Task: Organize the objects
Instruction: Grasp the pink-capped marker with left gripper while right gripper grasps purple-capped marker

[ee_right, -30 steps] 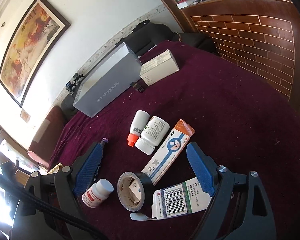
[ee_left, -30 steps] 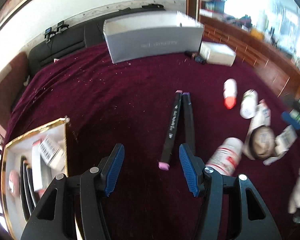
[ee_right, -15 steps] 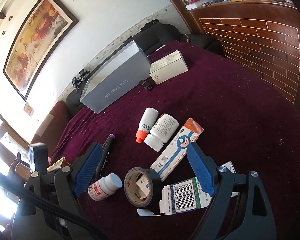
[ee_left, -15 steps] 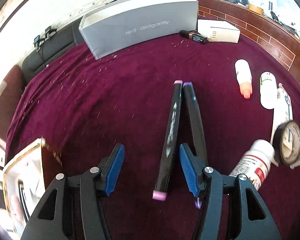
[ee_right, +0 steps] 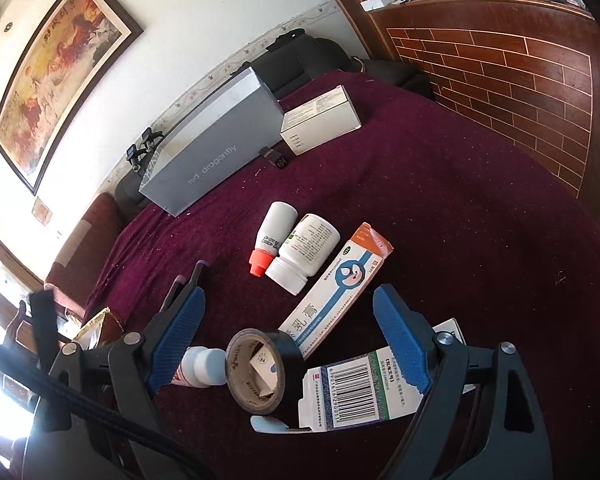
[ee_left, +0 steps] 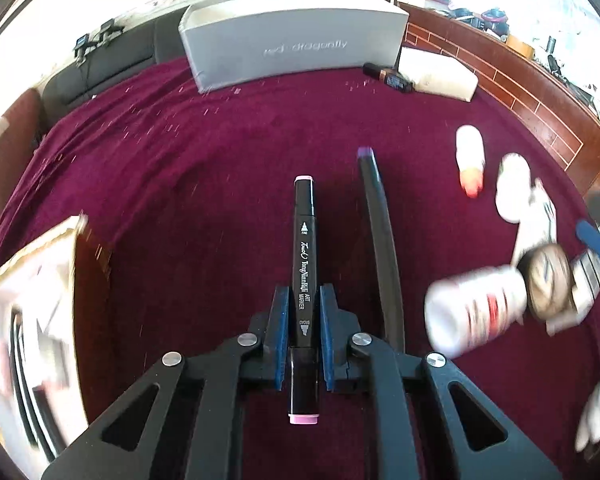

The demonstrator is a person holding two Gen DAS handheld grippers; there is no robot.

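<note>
A black art marker with pink caps (ee_left: 304, 248) lies lengthwise between the blue pads of my left gripper (ee_left: 304, 300). The jaws are closing and the pads press on its barrel. A second black marker with a purple cap (ee_left: 380, 248) lies on the maroon cloth just to its right, apart from it. My right gripper (ee_right: 288, 296) stands open above a cluster of medicine items: a black tape roll (ee_right: 256, 372), a small white bottle (ee_right: 202, 368), a long ointment box (ee_right: 336, 288) and a barcode box (ee_right: 360, 392). Nothing is between its fingers.
A gold-edged open box (ee_left: 32, 320) with items inside sits at the left. A grey box (ee_left: 292, 40), a white carton (ee_left: 440, 76) and a small dark tube (ee_left: 388, 76) stand at the back. Two white bottles (ee_right: 296, 244) lie mid-cloth. A brick-patterned wall (ee_right: 500, 72) borders the right.
My left gripper has moved forward over the pink-capped marker and shut on it. That marker now sits apart from the purple-capped one. The right gripper has stayed open in place.
</note>
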